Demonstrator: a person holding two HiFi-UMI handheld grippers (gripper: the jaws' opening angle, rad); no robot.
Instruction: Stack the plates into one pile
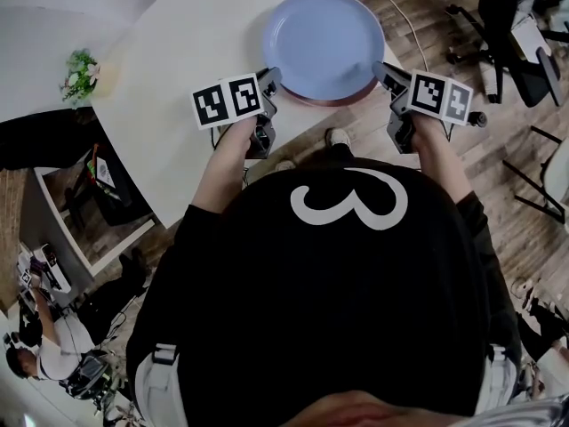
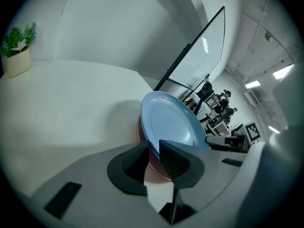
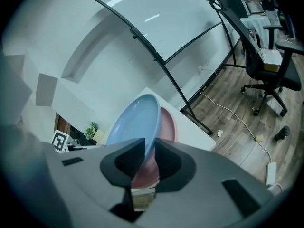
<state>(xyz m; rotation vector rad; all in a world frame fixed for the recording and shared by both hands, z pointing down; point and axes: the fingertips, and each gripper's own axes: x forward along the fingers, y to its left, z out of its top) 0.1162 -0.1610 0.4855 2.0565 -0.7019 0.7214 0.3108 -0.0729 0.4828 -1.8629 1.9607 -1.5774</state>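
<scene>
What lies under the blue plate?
A pink plate, lying on the white table. Only part of it shows past the blue plate. Its middle is covered, so whether the two plates touch, or anything lies between them, cannot be seen.

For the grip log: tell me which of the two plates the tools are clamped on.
The blue plate: the left tool and right tool each pinch its rim. The pink plate lies beneath it on the table, gripped by neither.

Black shirt (image 1: 267, 327), white 3 (image 1: 348, 199), grey left claw (image 1: 270, 80), grey right claw (image 1: 385, 72)
</scene>
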